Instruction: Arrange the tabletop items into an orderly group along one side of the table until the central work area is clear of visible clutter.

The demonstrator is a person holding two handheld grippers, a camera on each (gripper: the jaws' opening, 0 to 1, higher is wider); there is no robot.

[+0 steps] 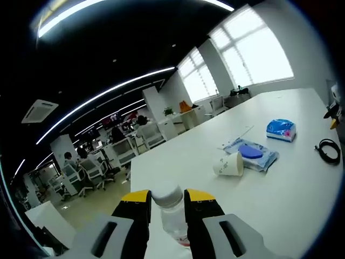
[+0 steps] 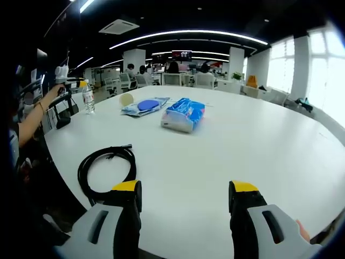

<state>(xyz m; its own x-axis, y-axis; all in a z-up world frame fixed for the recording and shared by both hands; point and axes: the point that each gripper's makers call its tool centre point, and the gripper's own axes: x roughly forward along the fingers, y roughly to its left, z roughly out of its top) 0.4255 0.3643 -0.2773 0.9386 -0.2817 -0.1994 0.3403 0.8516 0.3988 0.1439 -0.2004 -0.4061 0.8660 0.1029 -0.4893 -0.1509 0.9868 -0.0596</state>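
**Tabletop items: state and position**

Clear plastic bottle (image 1: 171, 208), white cap, upright at the table's near edge in the left gripper view; in the right gripper view it stands at the far left edge (image 2: 88, 97).

Paper cup (image 1: 229, 164), white, lying on its side, mouth toward the wipes pack and touching it.

Wipes pack (image 1: 253, 154), flat, pale blue with a dark blue oval lid, just beside the cup.

Tissue pack (image 2: 184, 114), blue and white, soft, lying flat, near the wipes pack but apart from it.

Black cable (image 2: 105, 165), loosely coiled, flat on the table, well apart from the others.
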